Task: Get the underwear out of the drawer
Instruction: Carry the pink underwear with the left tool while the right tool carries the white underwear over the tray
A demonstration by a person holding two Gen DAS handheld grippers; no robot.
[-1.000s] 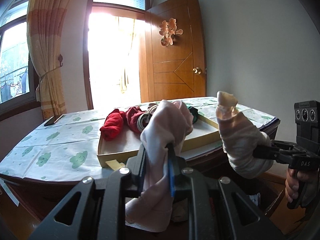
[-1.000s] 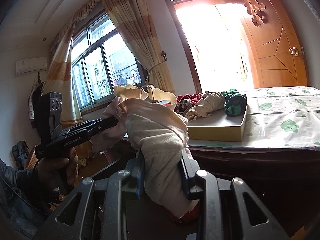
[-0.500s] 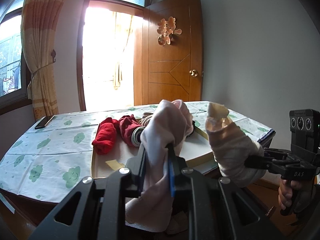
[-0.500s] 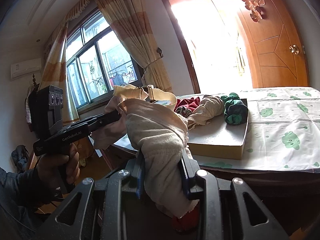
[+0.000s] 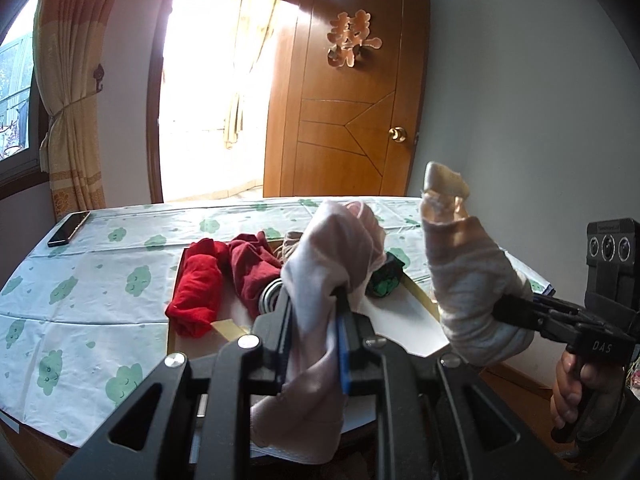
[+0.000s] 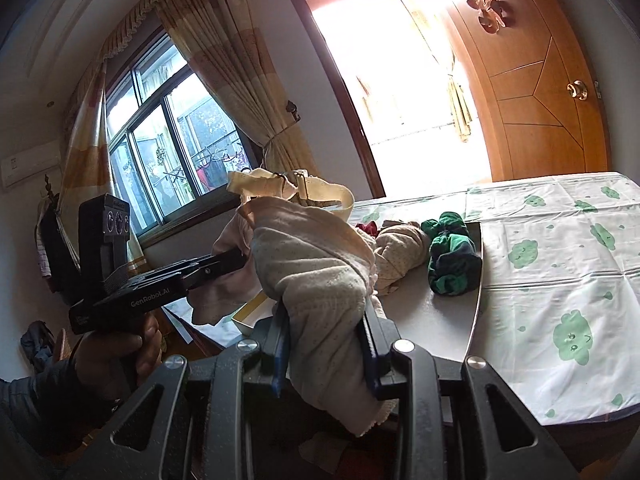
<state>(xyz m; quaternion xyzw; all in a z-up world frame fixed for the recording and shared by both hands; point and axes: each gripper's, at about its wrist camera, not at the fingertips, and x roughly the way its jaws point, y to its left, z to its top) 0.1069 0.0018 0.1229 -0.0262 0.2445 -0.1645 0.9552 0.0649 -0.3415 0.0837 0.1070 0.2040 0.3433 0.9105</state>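
Observation:
My left gripper point(image 5: 312, 316) is shut on a pale pink underwear point(image 5: 332, 256) that hangs down between its fingers, held above the near edge of a shallow box point(image 5: 418, 290) on the table. My right gripper point(image 6: 324, 320) is shut on a cream dotted underwear point(image 6: 316, 276), bunched up above its jaws. In the left wrist view the right gripper point(image 5: 504, 308) holds this cream piece point(image 5: 464, 272) to the right of the box. The right wrist view has the left gripper point(image 6: 240, 258) and the pink piece point(image 6: 218, 284) at the left.
In the box lie a red roll point(image 5: 198, 288), a dark red piece point(image 5: 252, 268), a beige roll point(image 6: 400, 256) and a green roll point(image 6: 452, 264). A green-printed cloth point(image 5: 80, 280) covers the table. A phone point(image 5: 69, 229) lies at its far left corner. A wooden door point(image 5: 348, 120) stands open behind.
Both grippers have risen and moved in over the table edge, each still holding its underwear. The box and tabletop now show from higher up.

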